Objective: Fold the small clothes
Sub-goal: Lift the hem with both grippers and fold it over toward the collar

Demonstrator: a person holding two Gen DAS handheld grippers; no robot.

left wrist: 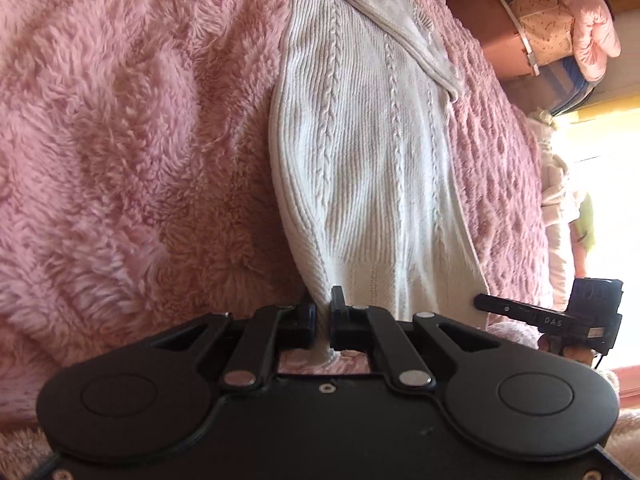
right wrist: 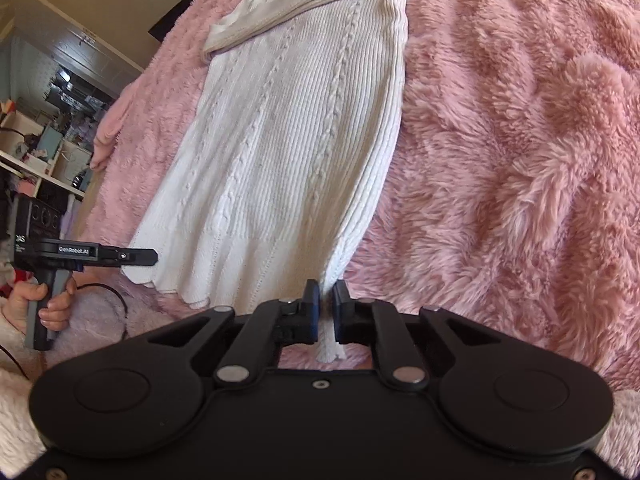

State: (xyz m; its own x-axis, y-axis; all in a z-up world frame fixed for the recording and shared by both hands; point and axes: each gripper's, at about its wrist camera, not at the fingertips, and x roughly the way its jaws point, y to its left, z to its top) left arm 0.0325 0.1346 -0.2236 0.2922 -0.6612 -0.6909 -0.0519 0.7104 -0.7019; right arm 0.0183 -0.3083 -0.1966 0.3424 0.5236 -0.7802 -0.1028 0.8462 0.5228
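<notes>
A white cable-knit dress (left wrist: 360, 160) lies flat on a fluffy pink blanket (left wrist: 120, 140), with its hem towards me. My left gripper (left wrist: 322, 300) is shut on one hem corner, and a strip of white knit runs down between its pads. In the right wrist view, my right gripper (right wrist: 326, 292) is shut on the dress's (right wrist: 280, 160) other hem corner, with fabric hanging between the fingers. Each view shows the other gripper from the side at the hem: the right gripper (left wrist: 482, 302) and the left gripper (right wrist: 154, 257), whose handle a hand (right wrist: 48, 300) holds.
The pink blanket (right wrist: 520, 140) spreads wide on both sides of the dress. Stacked pink bedding and boxes (left wrist: 560, 28) sit beyond the bed, beside a bright window (left wrist: 600, 140). Cluttered white shelves (right wrist: 40, 140) stand at the left. A dark cable (right wrist: 116, 300) trails near the hand.
</notes>
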